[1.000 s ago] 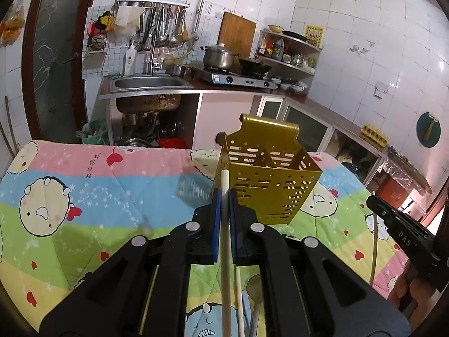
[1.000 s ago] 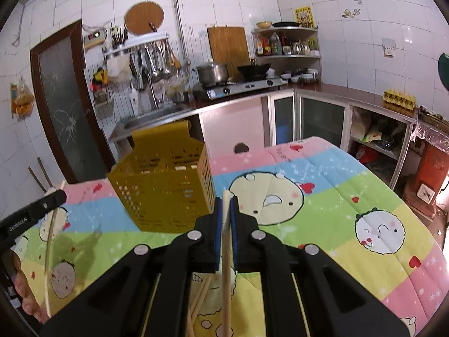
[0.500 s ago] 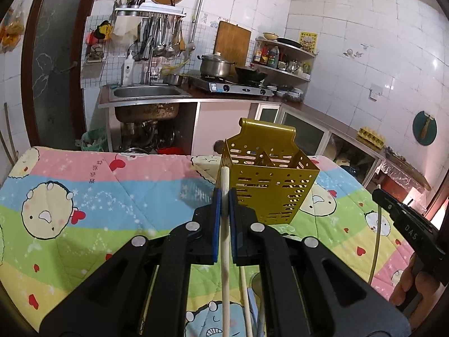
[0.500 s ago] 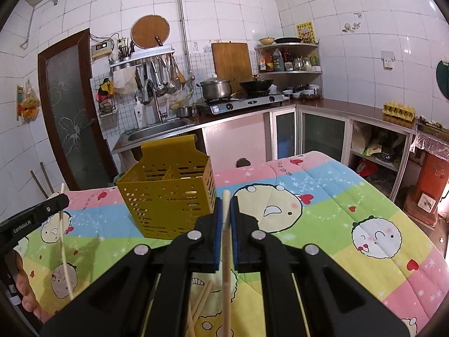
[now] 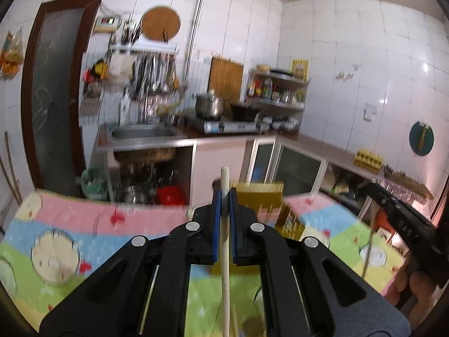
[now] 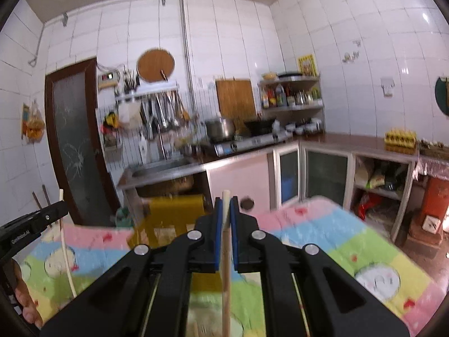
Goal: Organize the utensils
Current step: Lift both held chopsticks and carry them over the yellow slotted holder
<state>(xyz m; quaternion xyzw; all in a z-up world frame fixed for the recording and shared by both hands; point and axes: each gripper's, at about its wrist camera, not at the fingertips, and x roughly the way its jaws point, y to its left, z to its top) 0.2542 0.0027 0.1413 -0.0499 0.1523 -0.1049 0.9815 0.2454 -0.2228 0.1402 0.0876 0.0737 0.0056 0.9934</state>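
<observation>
Left tool (image 5: 224,196) clamps a chopstick (image 5: 225,252); right tool (image 6: 226,205) clamps a second chopstick (image 6: 226,266). Both above the worktop (image 6: 322,236), just before the yellow utensil basket (image 6: 175,210). Frames blurred.

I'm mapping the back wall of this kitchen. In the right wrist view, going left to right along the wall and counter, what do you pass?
Dark door → hanging ladles → steel pot → black wok → corner shelf of bottles → yellow egg tray.

White letters "DAS" show on the right tool (image 5: 404,219); the left tool's (image 6: 31,224) print blurs.
</observation>
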